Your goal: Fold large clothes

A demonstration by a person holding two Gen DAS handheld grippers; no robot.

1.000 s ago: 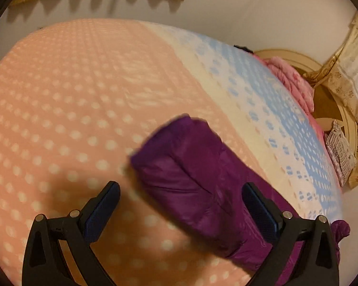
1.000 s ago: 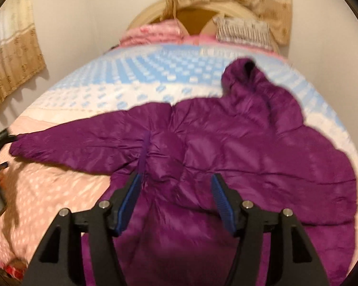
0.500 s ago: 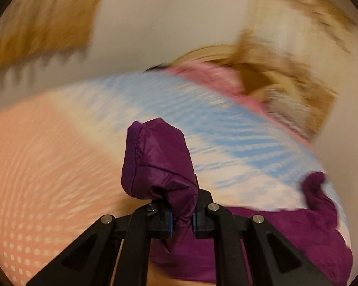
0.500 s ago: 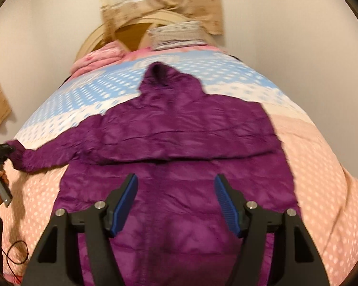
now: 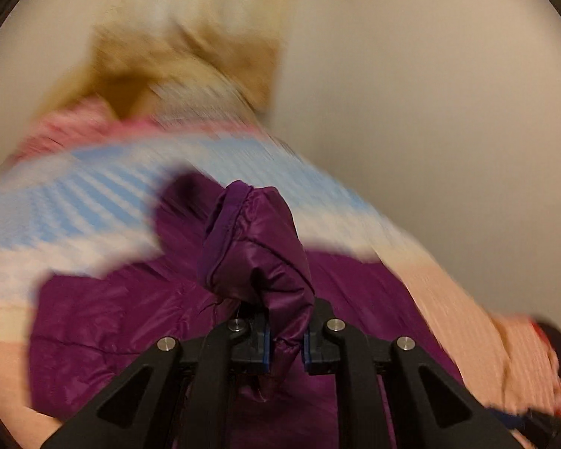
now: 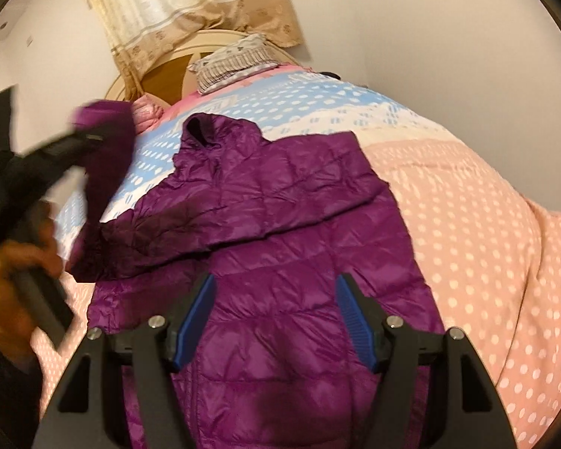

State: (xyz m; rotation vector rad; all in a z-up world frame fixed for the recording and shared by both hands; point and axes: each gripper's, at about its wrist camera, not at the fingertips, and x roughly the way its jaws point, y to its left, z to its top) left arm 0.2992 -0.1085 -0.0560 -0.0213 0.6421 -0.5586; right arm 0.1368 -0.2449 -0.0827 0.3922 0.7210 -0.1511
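A purple hooded puffer jacket (image 6: 288, 247) lies spread on the bed, hood toward the headboard, one sleeve folded across its chest. My left gripper (image 5: 286, 348) is shut on the cuff end of the other sleeve (image 5: 258, 254) and holds it lifted above the jacket body (image 5: 104, 314). From the right wrist view the left gripper (image 6: 74, 142) shows at the left with the raised sleeve (image 6: 108, 149) hanging from it. My right gripper (image 6: 275, 321) is open and empty, hovering over the jacket's lower front.
The bed (image 6: 486, 232) has a pink, cream and blue dotted cover. A striped pillow (image 6: 235, 61) and pink folded bedding (image 6: 146, 112) lie by the round headboard. Curtains (image 6: 190, 3) hang behind. A wall runs along the bed's right side.
My left gripper closed on the sleeve cuff and lifted it, swinging it over toward the jacket body. My right gripper stayed open and shifted over the lower jacket.
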